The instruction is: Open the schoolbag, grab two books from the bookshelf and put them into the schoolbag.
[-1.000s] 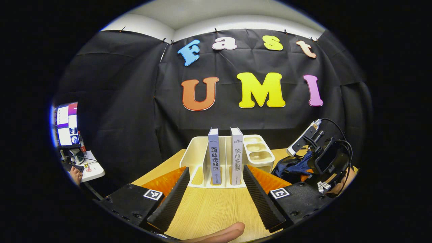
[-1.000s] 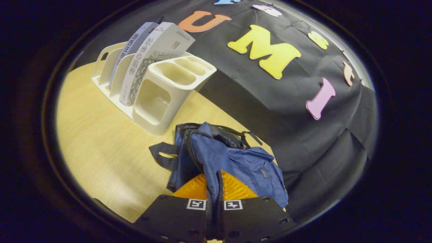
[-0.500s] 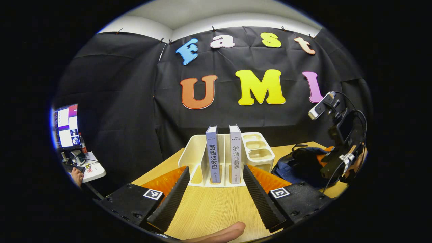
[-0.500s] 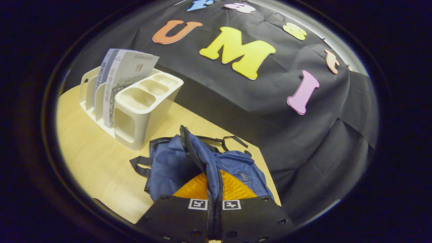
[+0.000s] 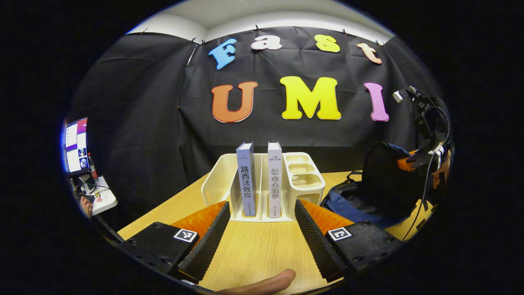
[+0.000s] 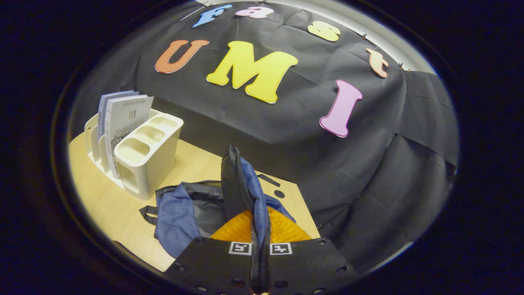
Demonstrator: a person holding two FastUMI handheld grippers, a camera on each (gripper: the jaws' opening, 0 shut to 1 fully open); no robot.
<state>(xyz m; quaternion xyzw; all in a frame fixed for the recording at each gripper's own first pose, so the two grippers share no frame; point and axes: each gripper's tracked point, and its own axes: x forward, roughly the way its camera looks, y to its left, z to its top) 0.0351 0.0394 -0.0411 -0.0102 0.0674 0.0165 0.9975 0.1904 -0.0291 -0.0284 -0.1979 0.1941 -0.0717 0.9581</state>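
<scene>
Right gripper view: right claw (image 6: 260, 229) pinches schoolbag (image 6: 180, 209) fabric; left claw (image 5: 258, 229) gapes, empty.

matt blue cloth on the schoolbag (image 6: 176, 213), dark lining inside. smooth, slightly glossy cream plastic on the bookshelf (image 5: 303, 182). paper covers, matt, on the two books (image 5: 246, 180). pale wood-grain table (image 5: 254, 250), smooth. ribbed inner faces on the left gripper (image 5: 262, 233) fingers.
</scene>
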